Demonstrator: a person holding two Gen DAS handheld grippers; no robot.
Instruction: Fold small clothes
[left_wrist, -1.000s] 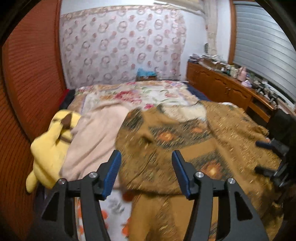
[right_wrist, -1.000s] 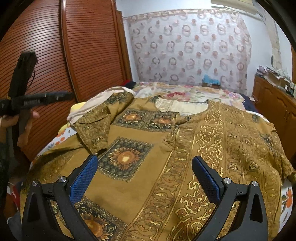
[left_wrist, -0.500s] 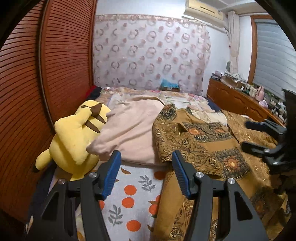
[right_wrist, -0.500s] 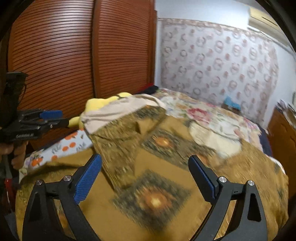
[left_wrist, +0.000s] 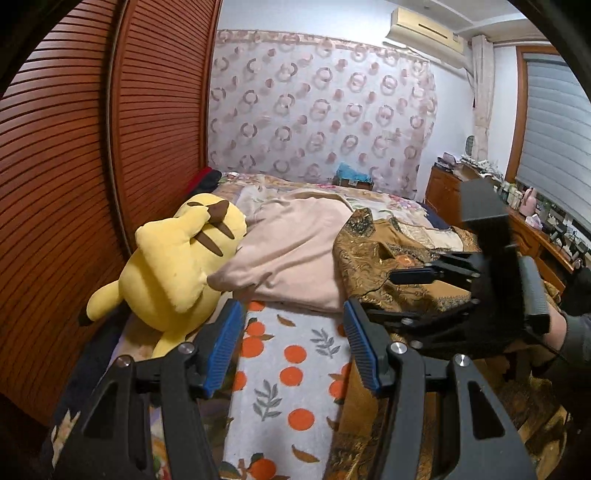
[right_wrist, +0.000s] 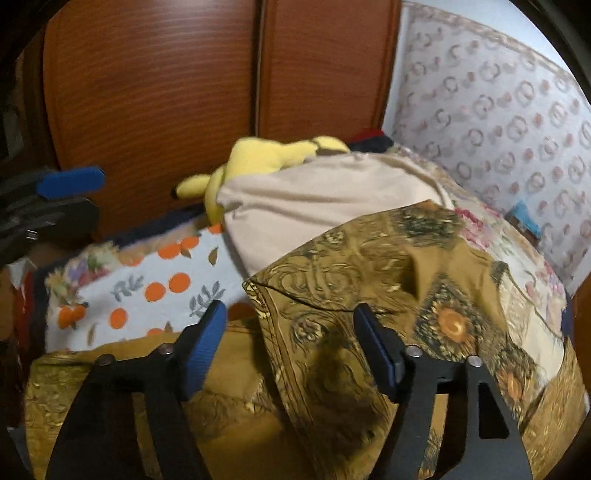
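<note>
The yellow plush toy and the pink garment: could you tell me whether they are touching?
Touching. The left wrist view shows the pink garment pressed against the yellow plush toy, its folded corner lying on the toy's side with no gap.

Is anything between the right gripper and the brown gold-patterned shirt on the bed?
Nothing visible blocks it. The right gripper is closing, its jaws straddling the folded edge of the brown gold-patterned shirt; pads not yet pressing. The beige garment lies farther back.
</note>
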